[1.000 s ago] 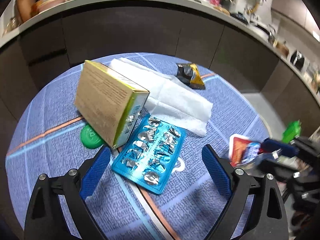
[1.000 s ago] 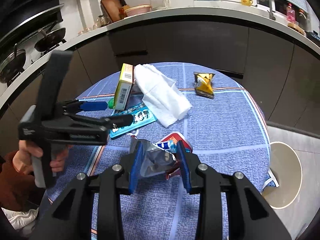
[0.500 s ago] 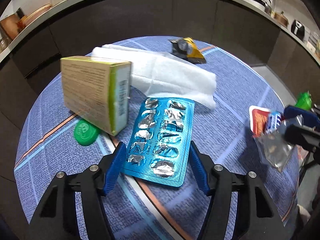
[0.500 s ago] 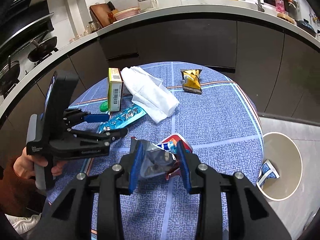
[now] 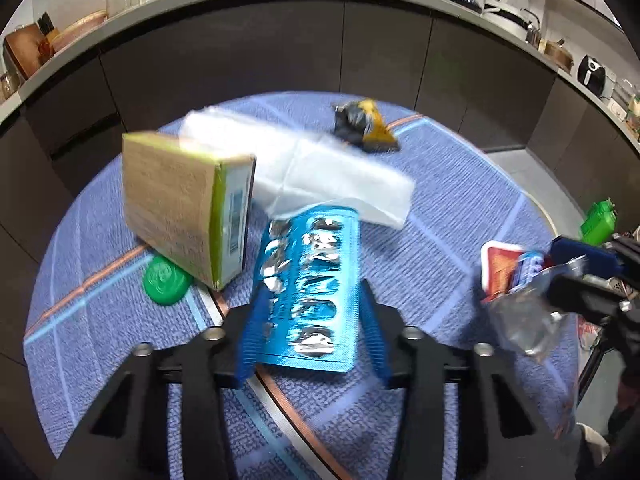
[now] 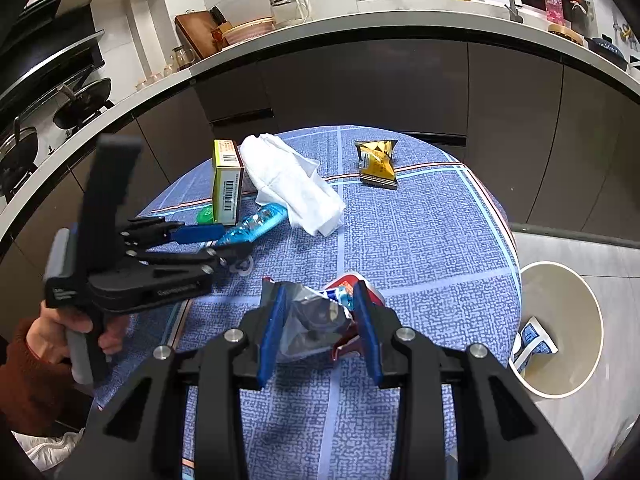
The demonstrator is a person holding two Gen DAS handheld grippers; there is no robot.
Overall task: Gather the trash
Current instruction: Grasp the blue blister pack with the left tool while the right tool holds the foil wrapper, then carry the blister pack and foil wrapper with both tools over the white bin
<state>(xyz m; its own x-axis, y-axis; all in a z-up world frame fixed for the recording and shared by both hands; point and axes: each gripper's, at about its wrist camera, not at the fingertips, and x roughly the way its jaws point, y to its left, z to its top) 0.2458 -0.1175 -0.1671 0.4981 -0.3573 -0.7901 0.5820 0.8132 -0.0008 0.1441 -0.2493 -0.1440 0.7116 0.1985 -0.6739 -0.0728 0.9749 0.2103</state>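
On the round table's blue cloth (image 5: pixel 440 220) lies a blue blister pack (image 5: pixel 312 280), and my left gripper (image 5: pixel 312 320) is closing on it. Its blue pads (image 5: pixel 250 332) press the pack's long edges, and the pack looks bowed. From the right wrist, the left gripper (image 6: pixel 228 242) holds the blister pack (image 6: pixel 256 222) with its far end tilted up. My right gripper (image 6: pixel 318 300) is shut on a crumpled silver wrapper (image 6: pixel 312 320) with red and blue packaging behind it. The left wrist view has that right gripper (image 5: pixel 580 276) and wrapper (image 5: pixel 524 312) at its right edge.
A yellow-green box (image 5: pixel 180 200) leans over a green cap (image 5: pixel 164 282) left of the pack. A white tissue (image 5: pixel 320 168) lies behind it, and a yellow snack packet (image 5: pixel 364 124) farther back. A beige bin (image 6: pixel 572 300) stands on the floor right of the table. Dark cabinets ring the table.
The left jaws have closed in from wide apart onto the blister pack, which now looks narrower and bowed. The right gripper still holds the silver wrapper in the same place.
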